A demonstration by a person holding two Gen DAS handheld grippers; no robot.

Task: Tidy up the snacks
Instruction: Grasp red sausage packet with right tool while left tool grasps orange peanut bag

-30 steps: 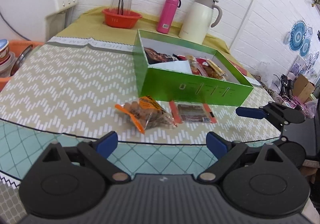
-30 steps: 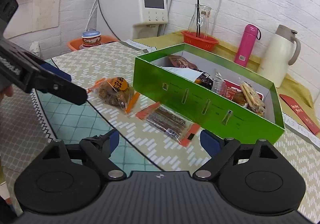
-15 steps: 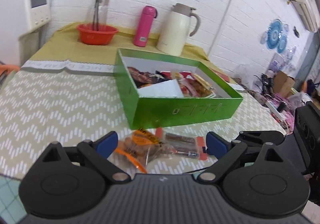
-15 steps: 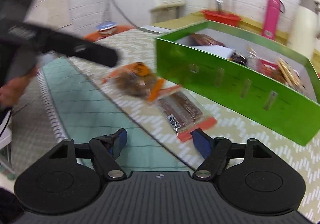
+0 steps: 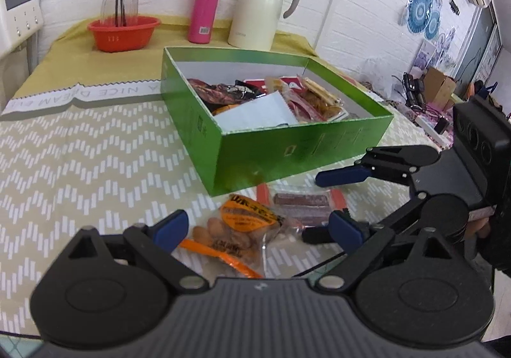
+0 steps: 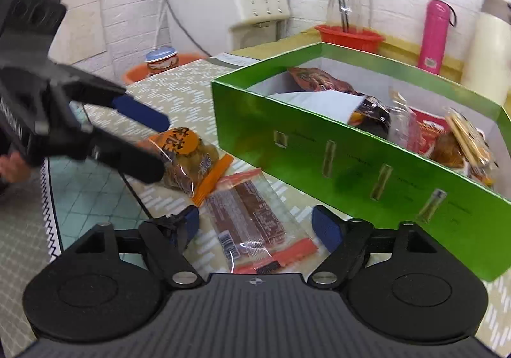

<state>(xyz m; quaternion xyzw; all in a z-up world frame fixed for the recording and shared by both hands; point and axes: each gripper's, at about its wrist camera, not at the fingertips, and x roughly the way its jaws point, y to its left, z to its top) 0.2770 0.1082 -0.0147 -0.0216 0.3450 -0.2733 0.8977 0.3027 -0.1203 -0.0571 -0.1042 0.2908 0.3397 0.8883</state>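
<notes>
A: Desk first. One second back you held both tongs well off the two loose packs; now both are down at them. Your call on the step?

B: The approach is done and the grasp is next. Your left tongs stand apart, the nut bag lying between the tips. Your right tongs are also apart, astride the bar pack. Neither has closed on anything.

A: Box?

B: The green box sits open on the desk, just behind both packs, already part filled. I see a white packet near the front, dark foil bags behind it, red wrappers and stick biscuits toward the right end. There is room on top, less at the right.

A: So what does the shift mean for you?

B: Both remaining snacks are lined up for a pick at once, and nothing else loose shows on the desk near the box, so these look like the last two. Mind that the packs touch or overlap at the bag's orange edge; I cannot tell which lies on top. Lifting one may drag the other.

A: Behind the box?

B: Red bowl, pink flask, cream jug. None of them are in your way.
</notes>
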